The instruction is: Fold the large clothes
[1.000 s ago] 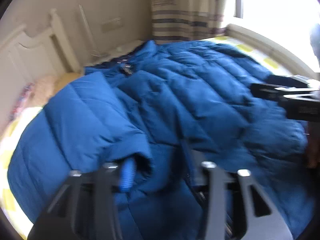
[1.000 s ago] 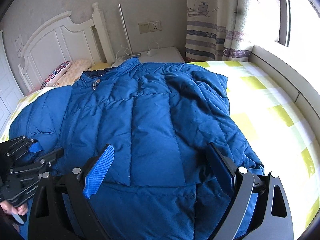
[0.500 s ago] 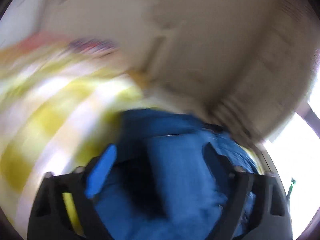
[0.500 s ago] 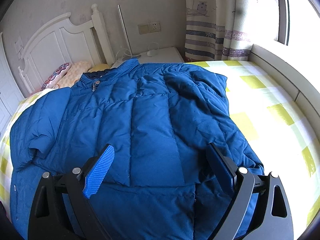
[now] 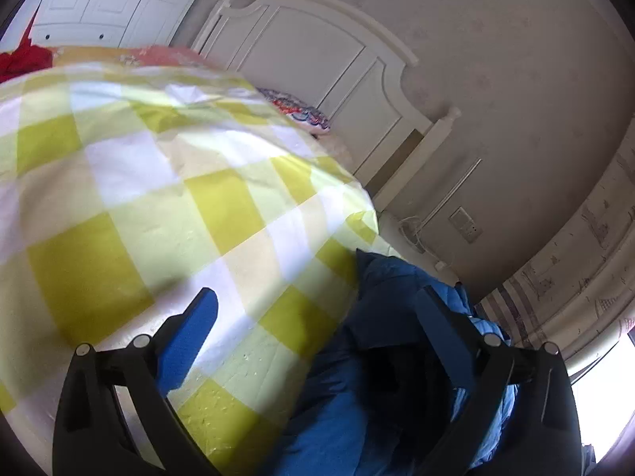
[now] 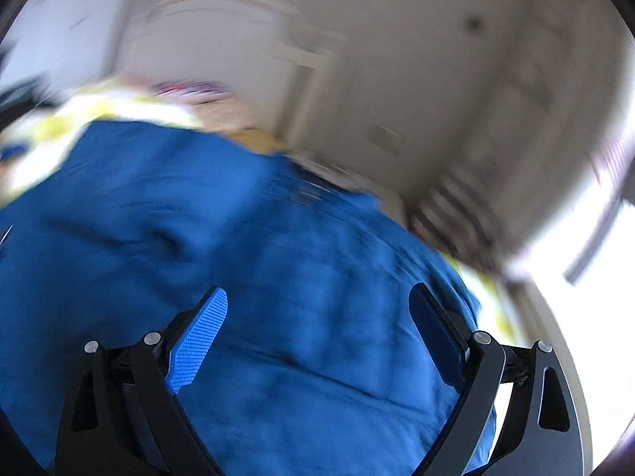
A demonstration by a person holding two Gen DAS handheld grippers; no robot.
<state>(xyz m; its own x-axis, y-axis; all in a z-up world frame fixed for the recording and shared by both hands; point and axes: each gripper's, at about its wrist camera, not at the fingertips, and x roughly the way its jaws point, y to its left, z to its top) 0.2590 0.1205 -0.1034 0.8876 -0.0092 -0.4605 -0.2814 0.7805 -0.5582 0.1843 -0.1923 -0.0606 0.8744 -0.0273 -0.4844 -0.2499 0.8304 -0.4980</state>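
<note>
A blue padded jacket (image 6: pixel 278 277) is shown spread over the bed (image 5: pixel 139 198), whose yellow-and-white checked cover is left bare on the side toward the wardrobe; in the left wrist view only the jacket's edge is seen, lying toward the headboard (image 5: pixel 325 59) end. The left gripper (image 5: pixel 317 321) is held with its jaws parted and nothing between them, one finger over the checked cover and the other over the jacket's edge. The right gripper (image 6: pixel 317 317) is likewise spread wide and empty above the jacket's quilted middle; this view is smeared by motion, so seams and hem cannot be made out. Several risks are judged from this: a thick, springy panel may be pinched in one layer only, or the cover may be caught with it by the left gripper, and a fold made so would be dragged askew or would spring open.
</note>
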